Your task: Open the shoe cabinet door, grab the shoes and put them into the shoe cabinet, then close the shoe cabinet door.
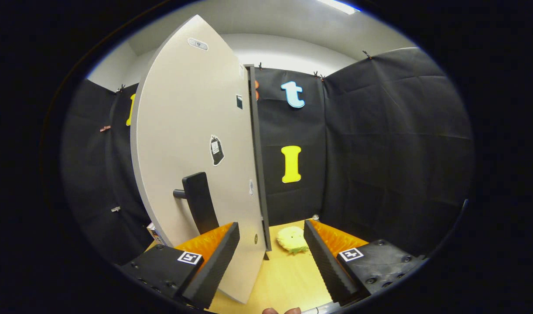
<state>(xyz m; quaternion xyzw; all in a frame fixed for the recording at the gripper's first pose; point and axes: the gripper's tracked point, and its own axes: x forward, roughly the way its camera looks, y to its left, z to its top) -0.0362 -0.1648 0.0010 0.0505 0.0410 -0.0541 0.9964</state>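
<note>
The shoe cabinet door (192, 131), a pale panel with a black handle (199, 200), stands swung out and is seen almost edge-on. Its dark free edge (258, 174) runs down between my fingers, close to the left one. My gripper (271, 226) is open, its fingers wide apart, and neither presses on the door. Beyond the fingers, just right of the door's edge, a fluffy yellow-green shoe (292, 239) lies on the wooden surface (288, 279). The inside of the cabinet is hidden behind the door.
Black cloth walls (380, 152) close the booth at the back and on the right. A small boxed object (154, 233) peeks out low at the door's left. A person's fingertips (281, 310) show below the fingers.
</note>
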